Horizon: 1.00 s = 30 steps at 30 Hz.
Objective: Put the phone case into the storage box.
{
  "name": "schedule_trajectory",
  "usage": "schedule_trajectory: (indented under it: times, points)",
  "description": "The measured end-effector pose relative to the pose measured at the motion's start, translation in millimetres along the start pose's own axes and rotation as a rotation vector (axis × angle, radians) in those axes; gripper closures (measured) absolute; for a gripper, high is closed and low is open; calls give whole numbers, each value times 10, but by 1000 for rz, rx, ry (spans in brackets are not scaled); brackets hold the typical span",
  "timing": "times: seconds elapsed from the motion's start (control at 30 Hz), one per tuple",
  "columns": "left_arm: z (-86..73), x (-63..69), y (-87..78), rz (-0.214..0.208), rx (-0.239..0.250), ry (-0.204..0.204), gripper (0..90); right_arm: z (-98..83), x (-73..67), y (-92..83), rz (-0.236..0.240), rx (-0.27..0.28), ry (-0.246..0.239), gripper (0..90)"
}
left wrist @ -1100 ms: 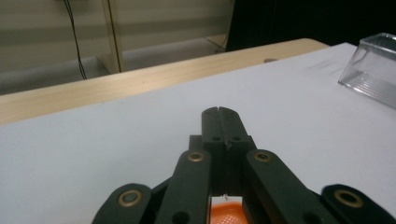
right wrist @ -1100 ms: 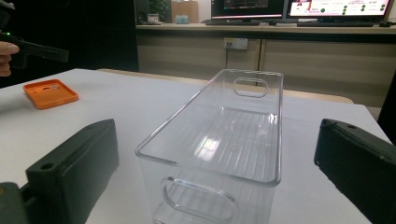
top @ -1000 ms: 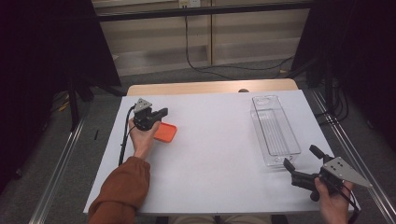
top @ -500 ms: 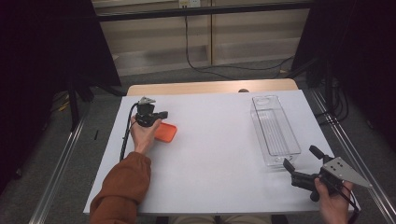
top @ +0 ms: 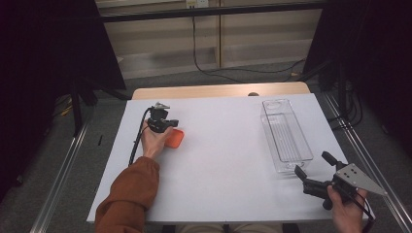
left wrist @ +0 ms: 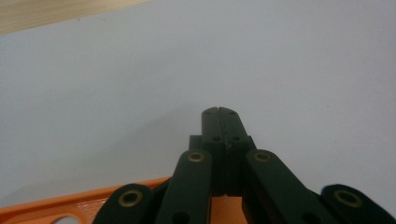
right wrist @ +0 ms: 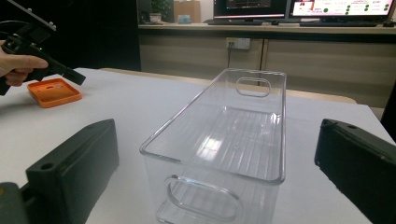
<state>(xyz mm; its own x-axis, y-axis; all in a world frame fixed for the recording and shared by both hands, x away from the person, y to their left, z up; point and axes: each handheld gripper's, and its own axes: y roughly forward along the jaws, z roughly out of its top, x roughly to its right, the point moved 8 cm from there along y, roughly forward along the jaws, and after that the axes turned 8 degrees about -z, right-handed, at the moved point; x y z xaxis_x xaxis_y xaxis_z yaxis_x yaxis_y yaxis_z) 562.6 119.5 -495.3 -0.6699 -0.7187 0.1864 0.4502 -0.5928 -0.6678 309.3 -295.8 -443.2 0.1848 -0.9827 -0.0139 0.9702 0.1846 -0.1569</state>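
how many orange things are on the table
1: an orange phone case lies flat on the white table's left half, just under the shut left gripper; nothing else orange shows.

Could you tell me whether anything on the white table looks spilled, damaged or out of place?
Nothing stands out. The clear plastic bin sits upright and empty on the white table, and the flat orange plastic tray lies flat beside the left gripper, whose fingers are shut. No spills or breakage show.
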Motion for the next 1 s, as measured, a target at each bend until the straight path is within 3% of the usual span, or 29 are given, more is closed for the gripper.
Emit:
schedule_trajectory:
  times: [0.3,0.63,1.0]
  points:
    - [-77,-15,96,13,-43,-2,900,0,-3,-2,2,0,0,0]
    - [-90,2,100,15,-50,0,900,-1,-5,-2,3,0,-2,0]
    - [-160,78,39,-17,-73,22,900,0,-2,-11,3,-1,-2,0]
